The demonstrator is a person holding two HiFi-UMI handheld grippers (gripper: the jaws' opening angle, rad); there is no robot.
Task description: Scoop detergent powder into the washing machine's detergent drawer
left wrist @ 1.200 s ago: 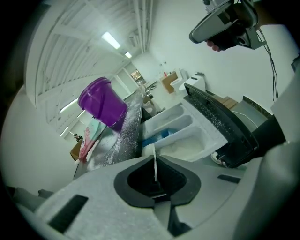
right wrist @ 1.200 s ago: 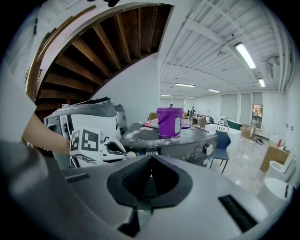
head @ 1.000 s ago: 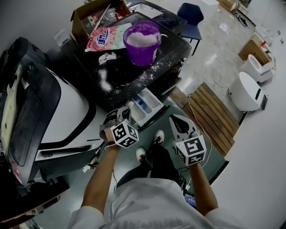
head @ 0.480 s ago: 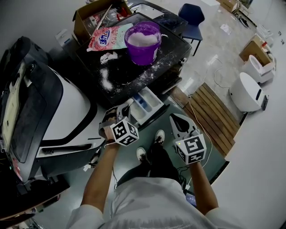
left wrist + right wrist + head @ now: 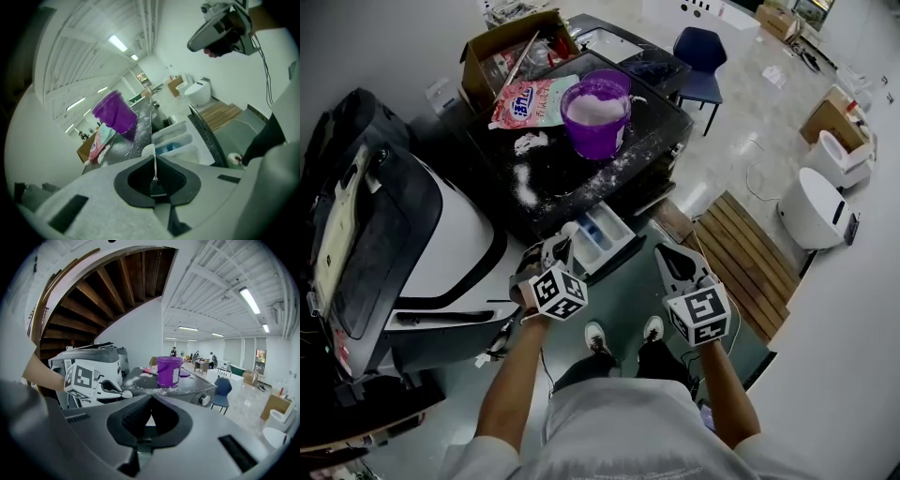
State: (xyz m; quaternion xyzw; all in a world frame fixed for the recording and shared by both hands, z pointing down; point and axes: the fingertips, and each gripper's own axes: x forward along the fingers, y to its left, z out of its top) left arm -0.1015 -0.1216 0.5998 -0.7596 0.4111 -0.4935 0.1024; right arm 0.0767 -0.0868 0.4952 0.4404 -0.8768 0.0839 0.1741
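My left gripper [image 5: 560, 244] is shut on the thin handle of a white spoon [image 5: 570, 229], whose bowl hovers by the near-left corner of the open white detergent drawer [image 5: 613, 223]. In the left gripper view the spoon [image 5: 149, 150] juts from the shut jaws [image 5: 153, 158] toward the drawer [image 5: 183, 139]. I cannot tell whether the spoon holds powder. The purple bucket [image 5: 598, 101] full of white powder stands on the dark machine top [image 5: 572, 164]. My right gripper [image 5: 668, 253] hangs shut and empty to the drawer's right, apart from it.
A pink detergent bag [image 5: 528, 101] lies left of the bucket, with spilled powder [image 5: 523, 183] on the machine top. A white washer with a dark door [image 5: 403, 244] stands at the left. A wooden slat platform [image 5: 741, 253] lies at the right. The person's feet [image 5: 623, 333] are below the drawer.
The person's feet have stepped back from the drawer. Both grippers stay shut and have hardly shifted, with the spoon's bowl still at the drawer's corner.
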